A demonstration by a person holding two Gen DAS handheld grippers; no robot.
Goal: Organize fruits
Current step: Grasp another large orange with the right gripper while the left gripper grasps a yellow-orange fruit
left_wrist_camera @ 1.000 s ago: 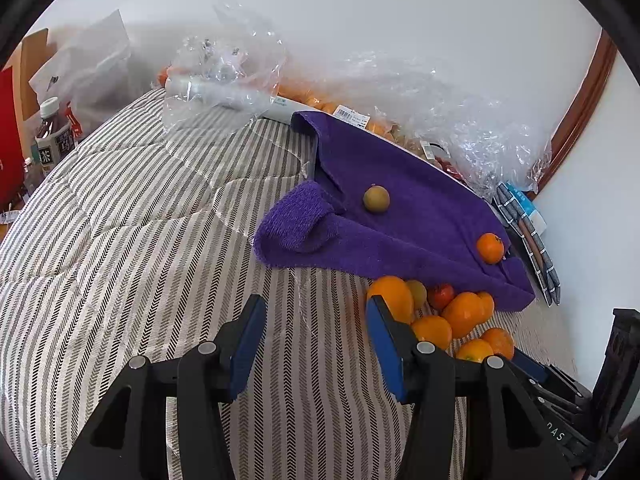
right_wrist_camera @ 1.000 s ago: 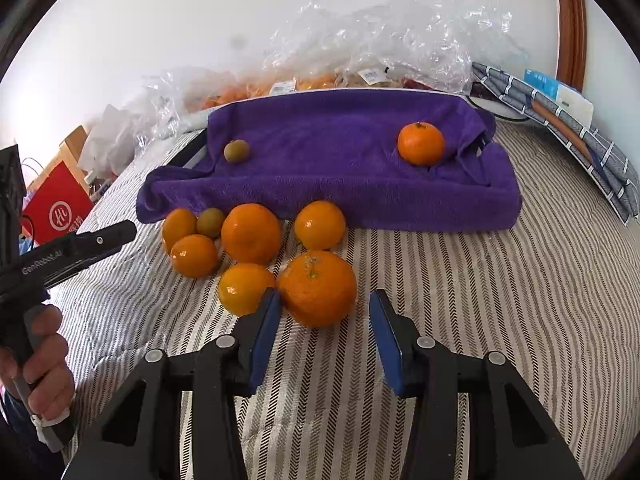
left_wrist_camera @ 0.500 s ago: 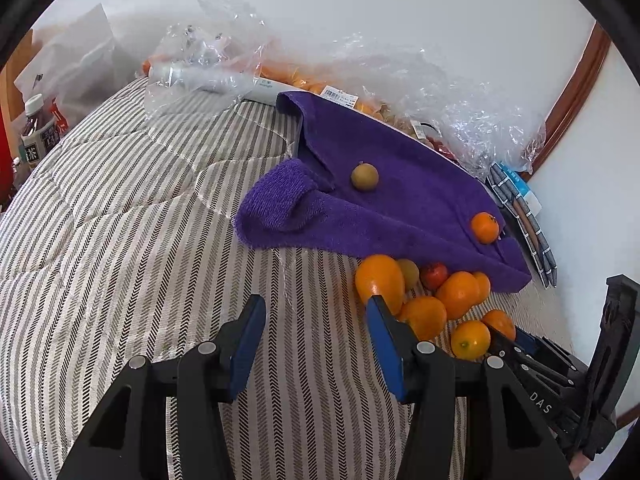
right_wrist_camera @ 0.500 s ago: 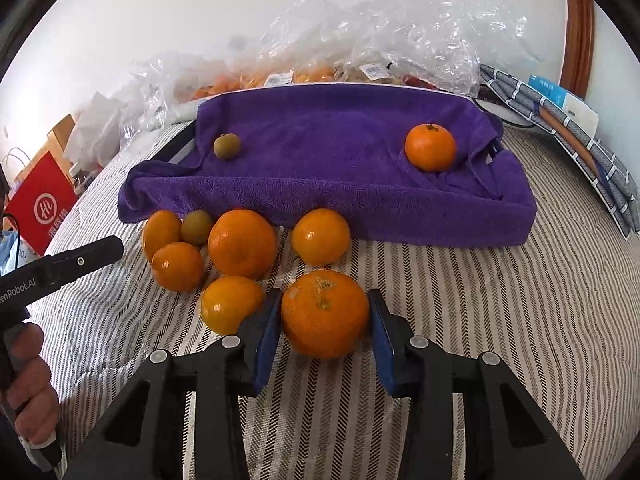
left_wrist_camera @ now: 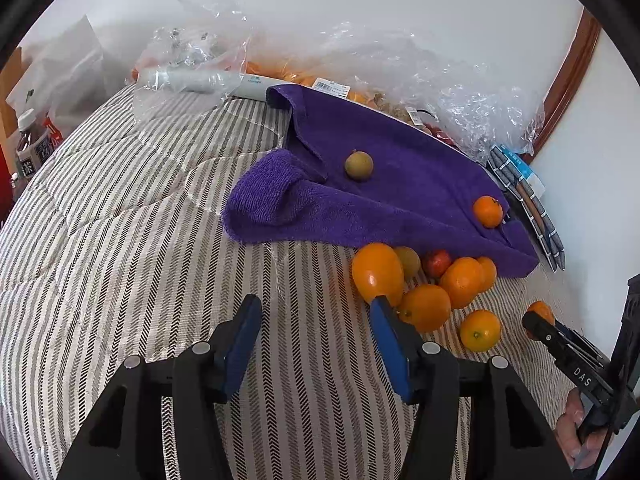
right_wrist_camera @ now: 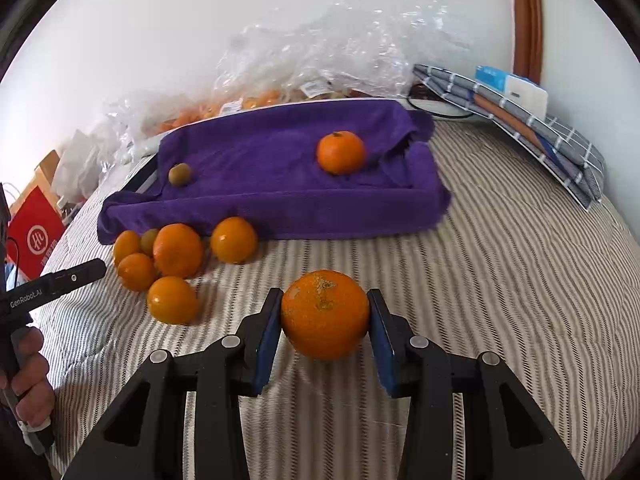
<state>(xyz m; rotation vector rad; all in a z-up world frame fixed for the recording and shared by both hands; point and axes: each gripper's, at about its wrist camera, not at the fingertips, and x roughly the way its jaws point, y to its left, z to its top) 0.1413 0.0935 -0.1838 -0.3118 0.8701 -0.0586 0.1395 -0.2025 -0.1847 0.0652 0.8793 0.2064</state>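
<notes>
My right gripper is shut on a large orange and holds it above the striped bed, right of the loose pile. A purple towel lies ahead with a small orange and a greenish-brown fruit on it. Several oranges lie in a pile in front of the towel's left end. My left gripper is open and empty over the bed, left of the pile; the towel is ahead of it.
Crumpled clear plastic bags with more fruit lie behind the towel by the wall. Folded grey cloths and a blue-white box sit at the back right. A red bag and a bottle stand at the bed's left side.
My right gripper closed on the large orange and lifted it away from the pile to the right. My left gripper shifted slightly and stayed open.
</notes>
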